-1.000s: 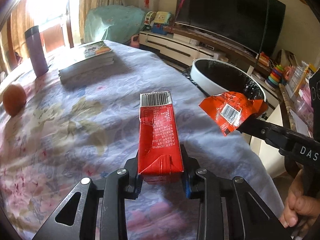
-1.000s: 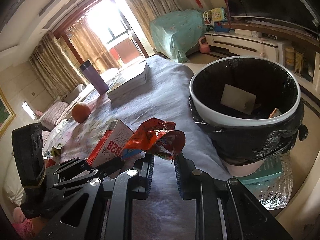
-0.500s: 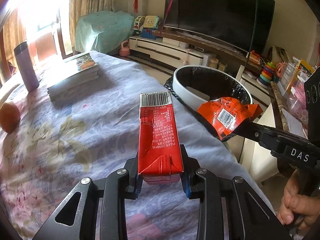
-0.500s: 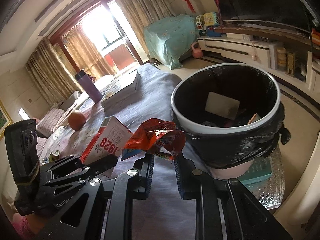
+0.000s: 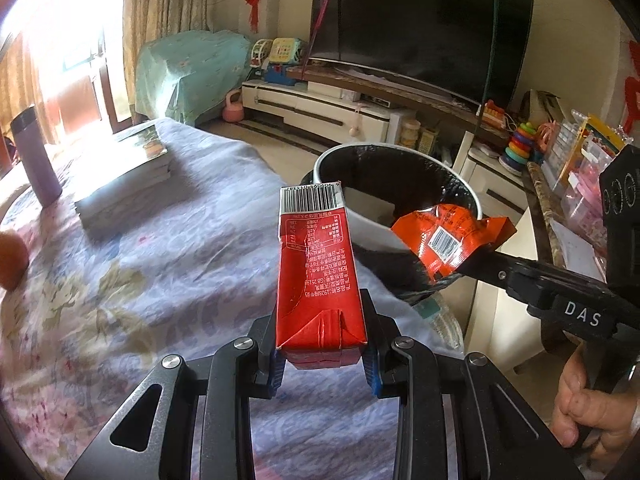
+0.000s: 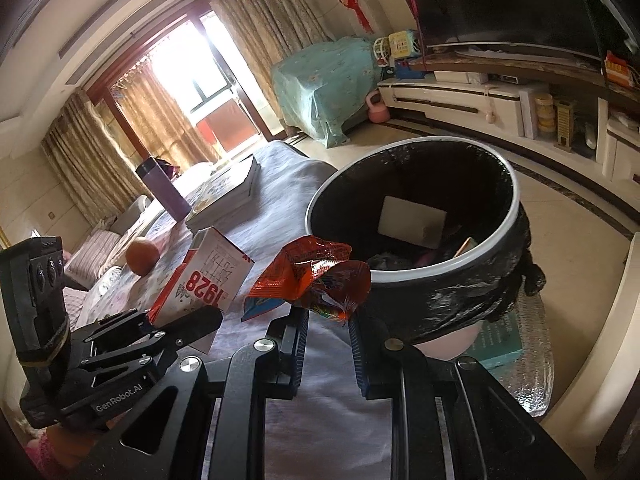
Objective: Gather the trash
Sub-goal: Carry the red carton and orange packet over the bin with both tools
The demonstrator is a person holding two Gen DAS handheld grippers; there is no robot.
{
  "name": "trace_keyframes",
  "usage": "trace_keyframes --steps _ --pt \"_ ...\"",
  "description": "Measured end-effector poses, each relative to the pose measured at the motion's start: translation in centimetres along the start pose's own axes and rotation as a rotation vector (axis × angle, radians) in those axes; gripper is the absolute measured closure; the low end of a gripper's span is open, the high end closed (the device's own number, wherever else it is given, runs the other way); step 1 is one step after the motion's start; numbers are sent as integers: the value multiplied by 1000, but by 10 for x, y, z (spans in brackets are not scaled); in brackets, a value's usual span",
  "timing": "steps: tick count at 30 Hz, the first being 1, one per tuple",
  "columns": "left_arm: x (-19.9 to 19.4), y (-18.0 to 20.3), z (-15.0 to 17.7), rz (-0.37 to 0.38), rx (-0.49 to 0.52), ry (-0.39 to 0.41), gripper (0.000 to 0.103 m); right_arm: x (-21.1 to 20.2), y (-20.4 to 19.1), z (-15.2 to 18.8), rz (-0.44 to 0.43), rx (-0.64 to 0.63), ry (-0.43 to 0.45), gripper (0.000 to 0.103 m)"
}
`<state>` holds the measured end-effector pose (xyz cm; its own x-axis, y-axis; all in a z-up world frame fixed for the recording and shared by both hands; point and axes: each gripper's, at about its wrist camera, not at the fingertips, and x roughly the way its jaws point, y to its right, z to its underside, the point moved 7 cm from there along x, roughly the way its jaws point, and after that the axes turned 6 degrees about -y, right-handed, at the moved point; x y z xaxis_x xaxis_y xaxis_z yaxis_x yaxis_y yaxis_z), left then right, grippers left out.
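Plainly "1928" on the red carton [image 6: 208, 280].

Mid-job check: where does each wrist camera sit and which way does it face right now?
Left wrist: on the left gripper, looking down over the red carton to the table and bin; the right gripper and a hand show.
Right wrist: on the right gripper, facing the bin over the wrapper; the left gripper shows.
Shared: carton, wrapper, bin, books.
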<state>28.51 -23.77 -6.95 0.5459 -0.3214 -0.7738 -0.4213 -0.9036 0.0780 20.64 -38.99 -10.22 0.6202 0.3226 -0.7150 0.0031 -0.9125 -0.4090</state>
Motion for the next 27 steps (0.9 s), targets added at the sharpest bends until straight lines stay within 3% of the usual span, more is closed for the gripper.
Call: trace_keyframes --steps 27 --pt "6 21 -13 29 47 8 73 -10 23 -12 21 28 21 83"
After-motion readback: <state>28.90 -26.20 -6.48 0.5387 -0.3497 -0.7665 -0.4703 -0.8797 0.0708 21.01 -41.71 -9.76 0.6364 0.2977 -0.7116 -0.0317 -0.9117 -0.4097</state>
